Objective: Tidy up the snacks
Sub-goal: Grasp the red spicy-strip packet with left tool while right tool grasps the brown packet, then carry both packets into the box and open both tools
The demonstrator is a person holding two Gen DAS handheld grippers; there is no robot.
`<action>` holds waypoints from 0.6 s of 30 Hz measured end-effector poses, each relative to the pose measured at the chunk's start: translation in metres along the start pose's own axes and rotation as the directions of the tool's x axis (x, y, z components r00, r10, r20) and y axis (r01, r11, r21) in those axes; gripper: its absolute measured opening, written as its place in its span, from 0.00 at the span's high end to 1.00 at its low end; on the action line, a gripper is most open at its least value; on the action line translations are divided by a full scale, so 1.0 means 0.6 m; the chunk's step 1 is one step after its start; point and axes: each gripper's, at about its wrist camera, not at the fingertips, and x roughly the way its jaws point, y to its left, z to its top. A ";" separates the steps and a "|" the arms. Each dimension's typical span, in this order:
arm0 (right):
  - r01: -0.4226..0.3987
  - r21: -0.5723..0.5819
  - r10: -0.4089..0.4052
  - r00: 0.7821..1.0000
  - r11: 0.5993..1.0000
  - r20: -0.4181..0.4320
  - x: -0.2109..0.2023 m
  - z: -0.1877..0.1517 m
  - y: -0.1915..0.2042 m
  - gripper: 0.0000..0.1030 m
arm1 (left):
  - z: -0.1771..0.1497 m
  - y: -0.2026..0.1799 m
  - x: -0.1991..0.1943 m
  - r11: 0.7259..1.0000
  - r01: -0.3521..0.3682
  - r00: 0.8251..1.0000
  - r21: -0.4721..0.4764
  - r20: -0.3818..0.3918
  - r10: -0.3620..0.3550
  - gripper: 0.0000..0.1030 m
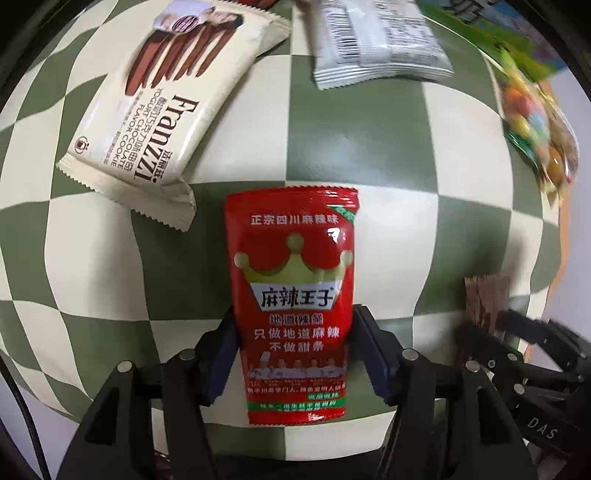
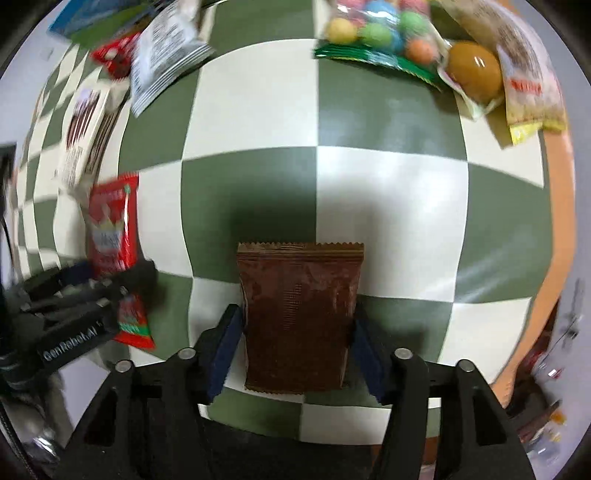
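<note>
My left gripper (image 1: 295,325) is shut on a red spicy-strip packet (image 1: 295,295) with a gold crown, held between both blue pads above the green-and-cream checkered cloth (image 1: 406,155). My right gripper (image 2: 297,325) is shut on a brown snack packet (image 2: 299,317), held the same way over the cloth (image 2: 369,166). The brown packet and right gripper show at the right edge of the left wrist view (image 1: 487,295). The red packet shows at the left of the right wrist view (image 2: 110,225), with the left gripper below it.
A cream Franzzi cookie pack (image 1: 162,99) lies upper left. A white packet (image 1: 376,40) lies at the top. A bag of coloured candy balls (image 2: 380,33) and a sealed brown egg (image 2: 472,72) lie far right, by a yellow-edged packet (image 2: 528,92).
</note>
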 end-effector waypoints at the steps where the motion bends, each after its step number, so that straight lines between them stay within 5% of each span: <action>1: -0.012 0.029 0.012 1.000 1.000 -0.002 0.004 0.002 -0.003 0.35 | 0.006 0.000 -0.002 1.000 -0.002 1.000 -0.008 0.000 0.002 0.43; 5: -0.007 0.103 0.006 1.000 0.995 0.015 0.010 0.019 -0.012 0.41 | 0.018 0.039 -0.033 1.000 -0.015 1.000 -0.002 0.020 0.015 0.55; 18: -0.128 0.091 0.116 0.984 0.988 0.133 -0.083 0.060 0.002 0.44 | 0.053 0.063 -0.175 0.993 0.118 0.987 0.016 0.106 -0.119 0.56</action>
